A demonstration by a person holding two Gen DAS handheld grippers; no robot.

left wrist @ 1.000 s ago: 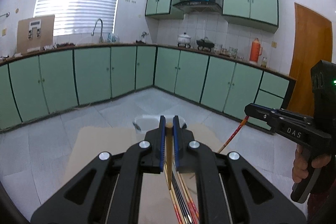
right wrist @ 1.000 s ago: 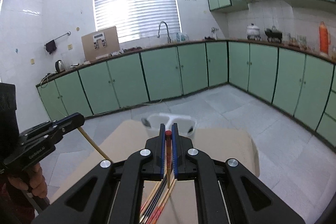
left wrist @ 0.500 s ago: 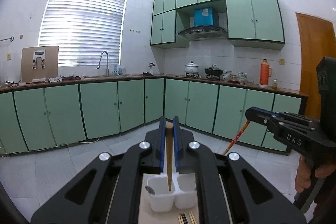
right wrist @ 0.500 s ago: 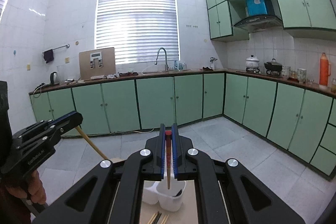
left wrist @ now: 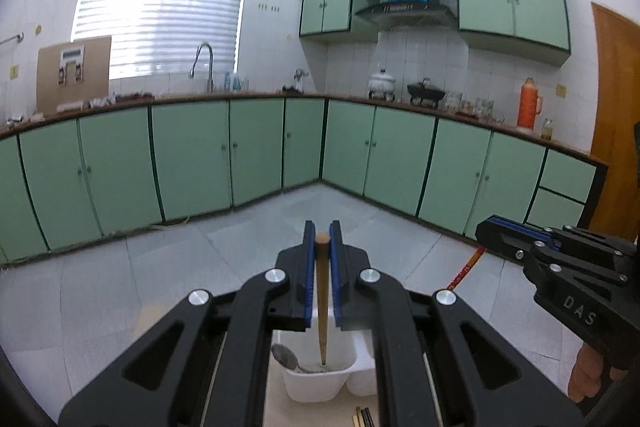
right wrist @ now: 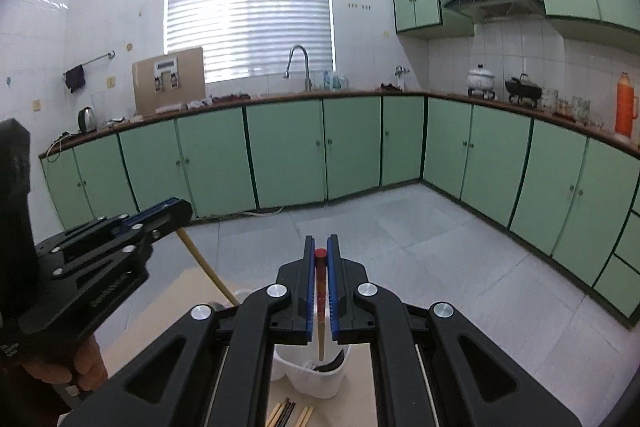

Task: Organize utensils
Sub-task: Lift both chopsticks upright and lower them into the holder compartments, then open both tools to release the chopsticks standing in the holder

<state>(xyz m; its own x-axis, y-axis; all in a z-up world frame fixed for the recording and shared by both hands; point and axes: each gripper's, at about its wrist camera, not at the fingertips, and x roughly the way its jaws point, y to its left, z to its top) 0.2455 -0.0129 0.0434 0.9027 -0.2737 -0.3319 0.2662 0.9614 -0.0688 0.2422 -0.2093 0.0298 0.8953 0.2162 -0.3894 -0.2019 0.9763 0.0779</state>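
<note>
Two hand-held grippers share the scene, each clamped on a single chopstick. Largest in the left wrist view, filling the lower centre, is the left hand-held gripper [left wrist: 322, 239], its blue-lined jaws pressed on a plain wooden chopstick [left wrist: 321, 299] that hangs tip-down into the white utensil holder [left wrist: 316, 383] at the bottom centre. At the right edge of that frame the right hand-held gripper [left wrist: 486, 233] shows the raised letters "DAS" on its black body; writing on the other gripper's body, seen at the left of the right wrist view, is too blurred to read. In the right wrist view the right hand-held gripper sits at lower centre, closed on a red-topped chopstick [right wrist: 320, 303] whose tip points down over the holder. The holder stands on the tan worktop [right wrist: 160, 311] and has two compartments side by side. One metal spoon [left wrist: 286, 357] lies in the left compartment of the left wrist view, just beside the wooden chopstick's tip. About five loose chopsticks [right wrist: 290, 413], light and dark, lie on the worktop at the bottom edge, near the holder.
</note>
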